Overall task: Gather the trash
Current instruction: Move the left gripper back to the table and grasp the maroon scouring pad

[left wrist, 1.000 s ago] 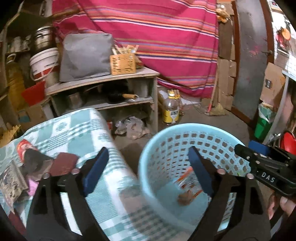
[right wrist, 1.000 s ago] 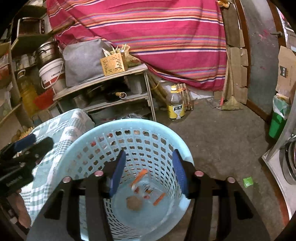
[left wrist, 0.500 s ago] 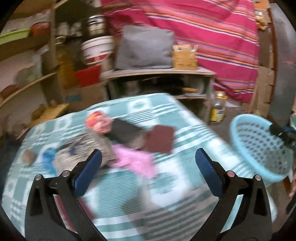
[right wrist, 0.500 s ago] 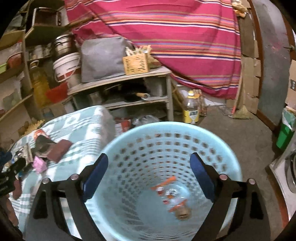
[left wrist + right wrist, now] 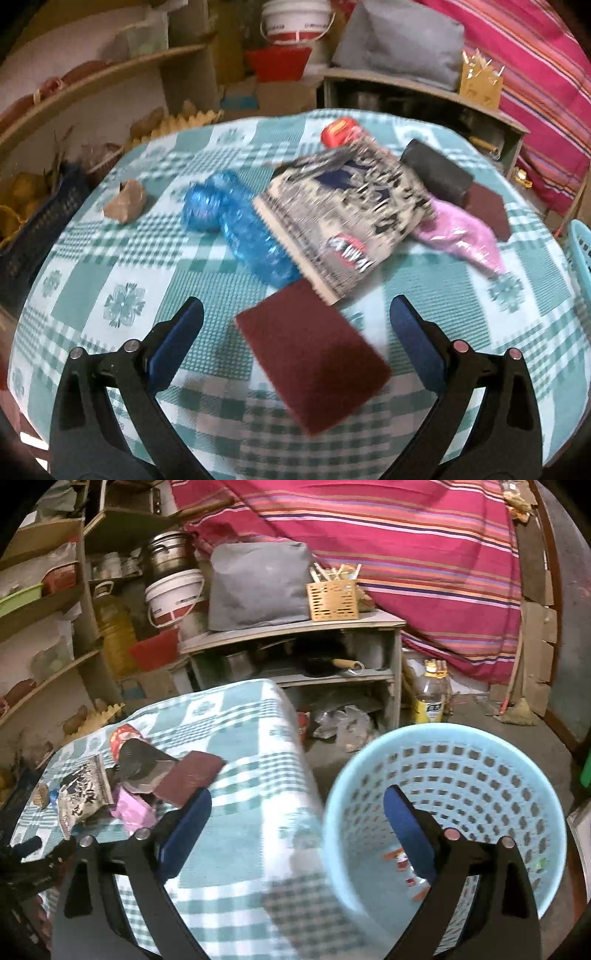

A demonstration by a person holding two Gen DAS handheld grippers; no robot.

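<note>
My left gripper (image 5: 295,325) is open and empty above the checked tablecloth (image 5: 122,266). A maroon scrub pad (image 5: 314,365) lies just ahead between its fingers. Beyond it lie a black-and-white snack bag (image 5: 343,218), a crushed blue bottle (image 5: 243,225), a pink wrapper (image 5: 461,236), a black pouch (image 5: 436,170), a red can (image 5: 338,131) and a brown scrap (image 5: 125,203). My right gripper (image 5: 297,819) is open and empty, over the table edge and the light blue basket (image 5: 480,775), which holds an orange-and-white wrapper (image 5: 400,860).
A second maroon pad (image 5: 192,775) lies near the table's right edge. Behind stand a grey shelf unit (image 5: 295,657), a white bucket (image 5: 173,594), an oil bottle (image 5: 432,698) on the floor and a striped red cloth (image 5: 406,554). Wooden shelves (image 5: 92,81) line the left.
My left gripper has swung left from the basket to over the table's trash. My right gripper has opened wider and drifted left, so the basket sits to its right.
</note>
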